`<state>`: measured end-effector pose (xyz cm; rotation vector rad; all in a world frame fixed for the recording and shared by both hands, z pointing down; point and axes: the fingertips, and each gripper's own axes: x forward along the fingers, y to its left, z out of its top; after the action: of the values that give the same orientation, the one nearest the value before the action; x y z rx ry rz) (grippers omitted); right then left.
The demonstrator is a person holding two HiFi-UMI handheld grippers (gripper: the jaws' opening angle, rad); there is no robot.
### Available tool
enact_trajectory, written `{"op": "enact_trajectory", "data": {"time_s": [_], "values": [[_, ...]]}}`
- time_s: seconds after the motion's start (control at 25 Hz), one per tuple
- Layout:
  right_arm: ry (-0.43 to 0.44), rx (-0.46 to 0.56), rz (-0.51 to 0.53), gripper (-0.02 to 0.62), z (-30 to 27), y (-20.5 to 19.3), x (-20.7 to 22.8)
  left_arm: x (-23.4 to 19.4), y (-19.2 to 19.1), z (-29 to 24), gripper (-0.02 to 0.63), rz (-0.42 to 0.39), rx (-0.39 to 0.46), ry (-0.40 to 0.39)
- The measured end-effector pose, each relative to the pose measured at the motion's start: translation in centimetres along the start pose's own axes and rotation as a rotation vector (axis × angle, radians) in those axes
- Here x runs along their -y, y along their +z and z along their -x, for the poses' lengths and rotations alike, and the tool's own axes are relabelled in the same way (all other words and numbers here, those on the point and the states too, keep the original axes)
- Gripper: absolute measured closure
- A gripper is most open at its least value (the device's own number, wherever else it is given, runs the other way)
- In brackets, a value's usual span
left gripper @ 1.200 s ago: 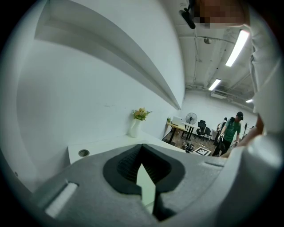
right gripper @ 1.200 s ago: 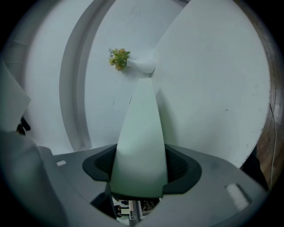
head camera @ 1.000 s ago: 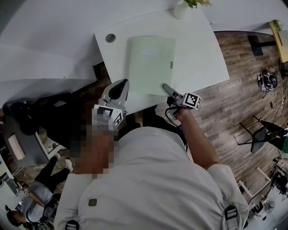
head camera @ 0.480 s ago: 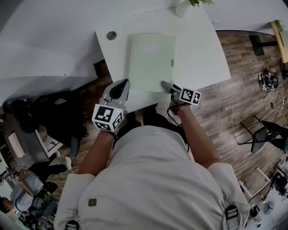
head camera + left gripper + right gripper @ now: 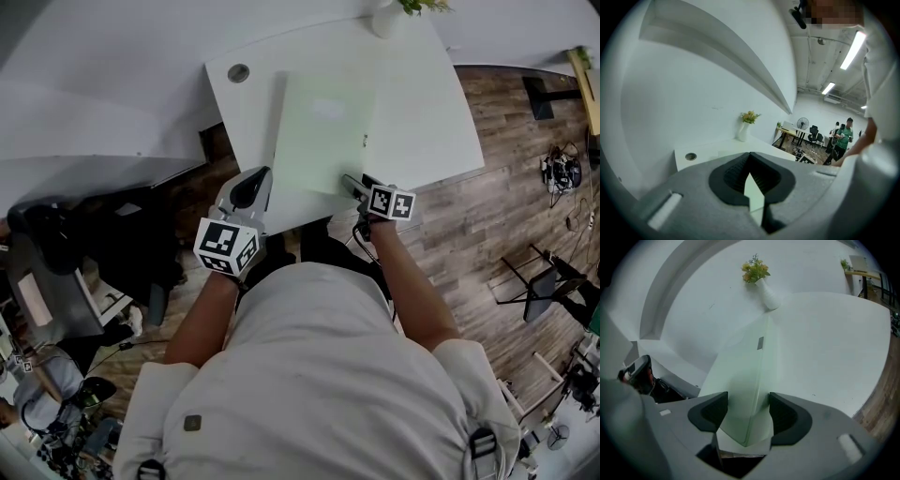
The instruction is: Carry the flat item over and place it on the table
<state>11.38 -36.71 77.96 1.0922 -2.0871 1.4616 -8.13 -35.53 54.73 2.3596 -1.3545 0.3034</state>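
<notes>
A pale green flat folder [image 5: 323, 131] lies on the white table [image 5: 422, 112], its near edge close to the table's front edge. My right gripper [image 5: 354, 185] sits at the folder's near right corner. In the right gripper view the folder [image 5: 745, 366] runs between the two dark pads [image 5: 787, 418]. The jaws have just been closing and still stand wide, with no pad seen pressing on it. My left gripper [image 5: 246, 192] hovers off the table's front left edge, shut, with nothing in it. Its tips [image 5: 751, 157] meet.
A white vase with yellow flowers [image 5: 384, 17] stands at the table's far edge. A round cable hole [image 5: 238, 72] is at the far left corner. Wood floor with stands and cables [image 5: 558, 169] lies right; dark equipment [image 5: 56, 244] stands left. A person [image 5: 843, 133] stands far off.
My right gripper has dropped slightly onto the folder's near right corner and rolled, its marker cube swinging round. The folder and the left gripper have stayed put.
</notes>
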Motion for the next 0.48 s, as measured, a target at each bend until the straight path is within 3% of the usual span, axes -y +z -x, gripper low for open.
{"op": "enact_trajectory", "data": {"time_s": [0.28, 0.48], "values": [[-0.042, 0.035, 0.064, 0.319, 0.3, 0.6, -0.3, -0.4, 0.2, 0.4, 0.604, -0.008, 0.003, -0.008], [-0.142, 0.114, 0.198, 0.413, 2.3, 1.9, -1.1, 0.0, 0.3, 1.8, 0.604, -0.028, 0.007, -0.026]]}}
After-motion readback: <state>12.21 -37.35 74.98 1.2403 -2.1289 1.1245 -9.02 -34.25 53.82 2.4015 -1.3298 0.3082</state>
